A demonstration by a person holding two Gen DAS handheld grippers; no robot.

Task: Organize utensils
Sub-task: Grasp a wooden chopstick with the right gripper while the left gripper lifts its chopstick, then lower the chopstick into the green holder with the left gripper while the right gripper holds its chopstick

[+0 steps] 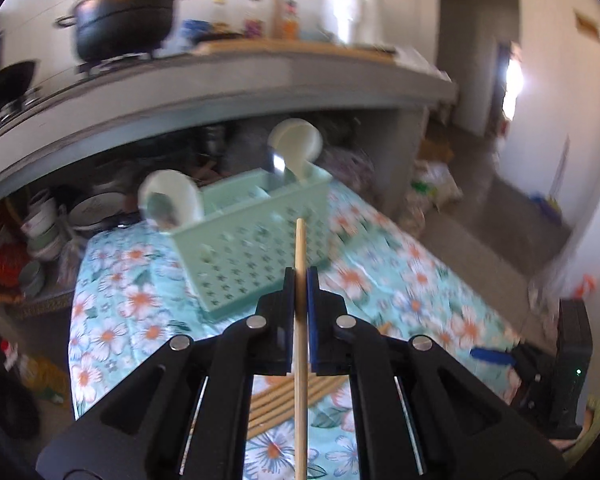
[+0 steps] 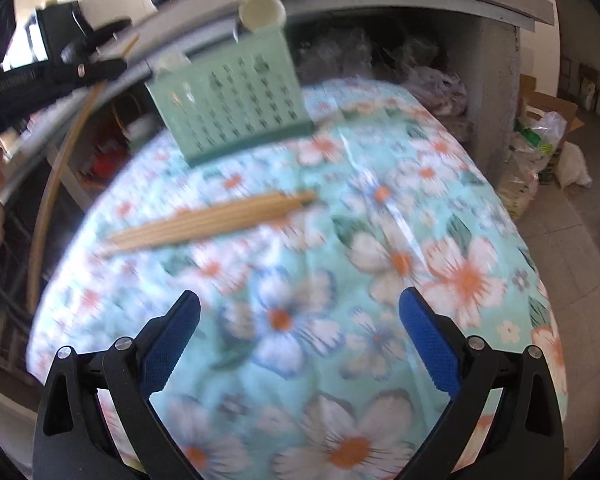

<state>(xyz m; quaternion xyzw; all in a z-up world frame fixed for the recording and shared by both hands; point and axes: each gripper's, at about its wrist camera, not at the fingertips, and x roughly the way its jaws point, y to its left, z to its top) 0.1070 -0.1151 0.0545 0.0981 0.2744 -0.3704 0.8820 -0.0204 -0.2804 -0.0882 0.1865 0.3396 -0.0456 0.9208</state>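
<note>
My left gripper [image 1: 300, 276] is shut on one wooden chopstick [image 1: 300, 248], held upright above the table, its tip in front of the mint-green perforated utensil basket [image 1: 256, 248]. The basket [image 2: 236, 108] holds white ladles [image 1: 296, 146] and a metal spoon. Several more chopsticks [image 2: 216, 220] lie in a bundle on the floral tablecloth [image 2: 340, 240]; they also show below the left jaws as chopsticks [image 1: 280, 404]. My right gripper [image 2: 300, 312] is open above the cloth with nothing between its fingers. In the right wrist view the left gripper [image 2: 100, 64] appears at upper left with its chopstick [image 2: 56, 184] hanging down.
A grey counter [image 1: 220, 84] runs behind the table, with a black pot [image 1: 124, 16], bottles and a white jar on it. Bowls and plates [image 1: 44, 232] are stacked under it at left. Bags and boxes [image 2: 540, 148] stand on the floor at right.
</note>
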